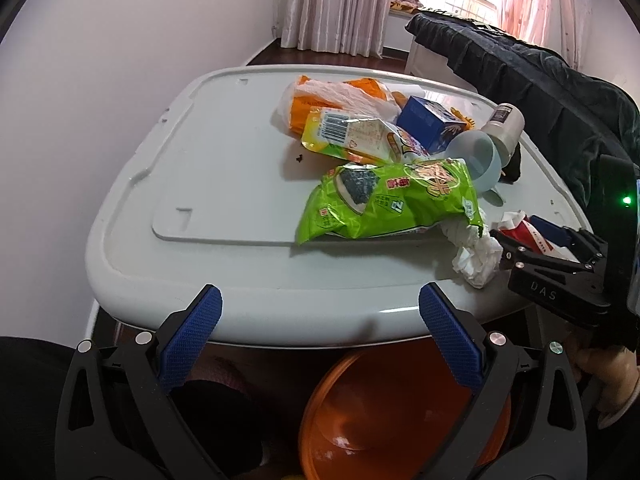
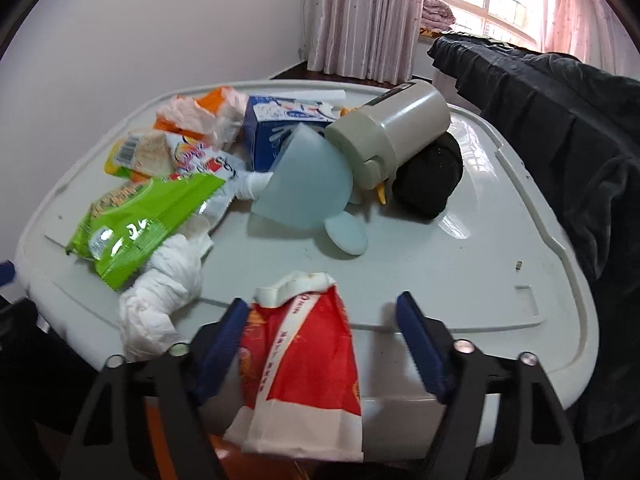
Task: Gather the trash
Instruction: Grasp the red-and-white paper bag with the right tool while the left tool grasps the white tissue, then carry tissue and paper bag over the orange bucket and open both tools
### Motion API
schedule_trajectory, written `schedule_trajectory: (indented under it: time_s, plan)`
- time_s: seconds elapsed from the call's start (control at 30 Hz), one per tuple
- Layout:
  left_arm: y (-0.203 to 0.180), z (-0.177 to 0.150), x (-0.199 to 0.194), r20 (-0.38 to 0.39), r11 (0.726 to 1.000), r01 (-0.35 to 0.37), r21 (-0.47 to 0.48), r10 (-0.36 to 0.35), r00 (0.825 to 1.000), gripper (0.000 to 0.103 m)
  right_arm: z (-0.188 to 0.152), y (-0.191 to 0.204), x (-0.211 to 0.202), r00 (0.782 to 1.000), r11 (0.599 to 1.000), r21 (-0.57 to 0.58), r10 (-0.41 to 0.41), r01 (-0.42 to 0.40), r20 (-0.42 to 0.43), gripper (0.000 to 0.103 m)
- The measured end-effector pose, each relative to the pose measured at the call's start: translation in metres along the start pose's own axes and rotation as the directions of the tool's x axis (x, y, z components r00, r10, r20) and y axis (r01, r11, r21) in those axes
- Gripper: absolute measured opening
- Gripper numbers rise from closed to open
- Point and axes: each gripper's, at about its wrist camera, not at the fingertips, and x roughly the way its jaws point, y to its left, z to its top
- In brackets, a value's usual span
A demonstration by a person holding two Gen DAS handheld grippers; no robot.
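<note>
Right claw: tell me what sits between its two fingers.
In the right wrist view, a red and white paper bag lies between the open right claw's fingers, against the left pad and apart from the right one.

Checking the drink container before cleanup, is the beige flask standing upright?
No, the beige flask lies on its side, resting against the blue cup.

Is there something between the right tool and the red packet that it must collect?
Nothing visible. The red packet already lies between the open fingers of the right tool, at the near edge of the table. The white tissue lies to its left, outside the fingers.
</note>
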Motion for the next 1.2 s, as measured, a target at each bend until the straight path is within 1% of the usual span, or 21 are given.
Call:
schedule_trajectory:
  time_s: [0.07,0.1,0.17,0.27,0.4,0.47,0.57,0.67,0.7,0.73,0.77,0.8,0.83,0.87,0.9,0.93,0.97,1.03,1.07,1.13,1.2]
  plan:
    - [-0.004,-0.001,0.000,0.001,1.000,0.001,0.012,-0.001,1.000,0.096,-0.001,0.007,-0.004,1.000,1.000,-0.021,0.008,-0.008,0.000,0.039]
    - [-0.006,-0.001,-0.001,0.007,1.000,0.001,0.022,-0.001,1.000,0.096,-0.001,0.010,-0.004,1.000,0.999,-0.034,-0.020,0.020,-0.012,0.037]
    - [-0.015,-0.002,-0.005,0.030,0.999,0.005,0.053,-0.007,1.000,0.096,0.000,0.005,-0.006,0.999,1.000,-0.002,-0.011,0.010,-0.033,0.033]
    - [-0.034,-0.003,-0.009,0.038,0.992,0.042,0.117,-0.047,0.998,0.096,0.003,-0.014,-0.018,0.999,0.996,0.087,-0.015,0.019,-0.044,0.032]
    - [-0.069,0.001,-0.007,0.039,0.977,0.114,0.179,-0.123,0.992,0.096,0.007,-0.055,-0.052,0.999,0.985,0.171,-0.031,0.028,0.012,0.032]
    - [-0.088,0.008,0.004,0.016,0.974,0.140,0.176,-0.145,0.989,0.096,0.009,-0.070,-0.065,0.998,0.980,0.193,-0.045,0.037,0.041,0.033]
    - [-0.105,0.016,0.025,-0.025,0.981,0.148,0.127,-0.146,0.989,0.096,0.006,-0.090,-0.082,0.994,0.971,0.233,-0.073,0.051,0.084,0.034]
    - [-0.119,0.021,0.043,-0.033,0.990,0.112,0.086,-0.109,0.993,0.096,0.001,-0.104,-0.084,0.992,0.961,0.275,-0.071,0.041,0.100,0.036]
    - [-0.123,0.021,0.047,-0.017,0.993,0.077,0.086,-0.076,0.997,0.096,0.001,-0.106,-0.081,0.993,0.958,0.284,-0.063,0.031,0.102,0.036]
    - [-0.129,0.020,0.052,0.005,0.996,0.020,0.093,-0.020,1.000,0.096,0.001,-0.107,-0.081,0.993,0.957,0.291,-0.055,0.023,0.104,0.036]
    - [-0.133,0.019,0.057,0.015,0.995,-0.008,0.099,0.006,1.000,0.095,0.000,-0.106,-0.080,0.993,0.956,0.294,-0.048,0.016,0.104,0.037]
    - [-0.136,0.017,0.059,0.033,0.995,-0.031,0.100,0.028,0.999,0.094,0.000,-0.106,-0.079,0.993,0.955,0.296,-0.041,0.008,0.106,0.037]
    - [-0.136,0.016,0.061,0.048,0.994,-0.049,0.098,0.045,0.998,0.088,-0.001,-0.105,-0.078,0.994,0.955,0.298,-0.035,0.001,0.107,0.037]
    - [-0.137,0.014,0.065,0.062,0.993,-0.065,0.098,0.060,0.996,0.064,-0.001,-0.105,-0.077,0.994,0.954,0.300,-0.028,-0.006,0.108,0.037]
    - [-0.138,0.012,0.068,0.058,0.992,-0.066,0.105,0.060,0.997,0.062,-0.002,-0.105,-0.077,0.994,0.953,0.302,-0.026,-0.008,0.107,0.037]
    - [-0.138,0.010,0.066,0.085,0.992,-0.063,0.109,0.054,0.995,0.050,-0.003,-0.105,-0.077,0.994,0.952,0.306,-0.022,-0.011,0.105,0.037]
    - [-0.140,0.007,0.064,0.111,0.991,-0.042,0.123,0.028,0.993,0.034,-0.003,-0.106,-0.076,0.995,0.950,0.312,-0.015,-0.018,0.102,0.037]
    - [-0.143,0.005,0.062,0.123,0.987,-0.048,0.155,0.028,0.992,0.033,-0.004,-0.109,-0.073,0.996,0.942,0.333,0.010,-0.040,0.092,0.037]
    - [-0.141,0.004,0.060,0.125,0.988,-0.039,0.151,0.021,0.992,0.033,-0.005,-0.110,-0.072,0.996,0.939,0.340,0.014,-0.043,0.087,0.037]
    - [-0.136,0.002,0.050,0.128,0.989,-0.007,0.148,-0.013,0.992,0.033,-0.005,-0.112,-0.070,0.997,0.936,0.350,0.011,-0.038,0.078,0.037]
    - [-0.132,0.002,0.040,0.119,0.986,0.045,0.162,-0.065,0.991,0.033,-0.006,-0.112,-0.070,0.997,0.934,0.355,0.009,-0.037,0.079,0.037]
